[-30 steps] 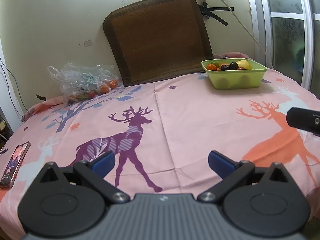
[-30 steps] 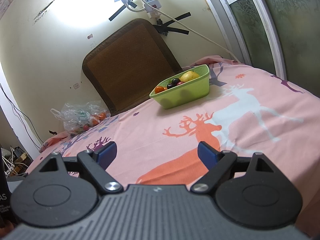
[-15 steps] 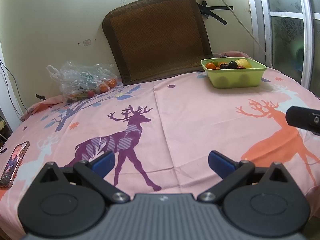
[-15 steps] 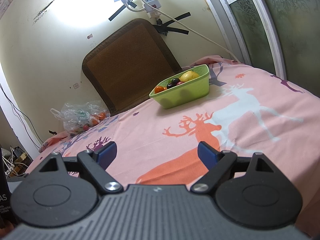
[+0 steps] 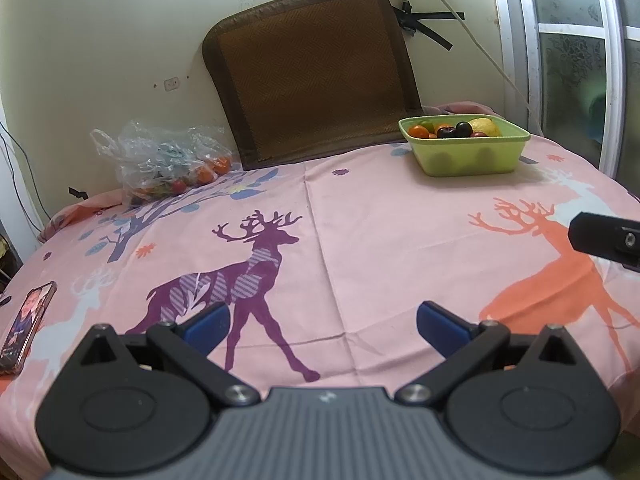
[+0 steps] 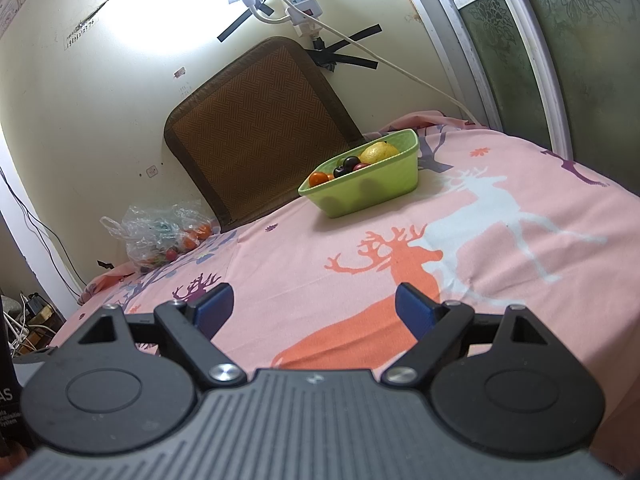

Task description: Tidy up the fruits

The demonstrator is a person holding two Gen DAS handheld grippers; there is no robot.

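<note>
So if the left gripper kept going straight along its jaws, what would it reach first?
Probably just the pink deer tablecloth: the left gripper is open and holds nothing, and no object lies between it and the brown woven mat at the wall. The green bowl sits off to the right. Depth is unclear.

Left gripper (image 5: pixel 322 322), right gripper (image 6: pixel 314 306): jaws spread wide, empty.

Inside the clear plastic bag (image 5: pixel 160 168), only orange and red blobs, kinds past telling. In the green basin (image 5: pixel 464 156), lower fruit hidden behind the wall. Phone (image 5: pixel 26 326) cut by left edge; screen blurred.
</note>
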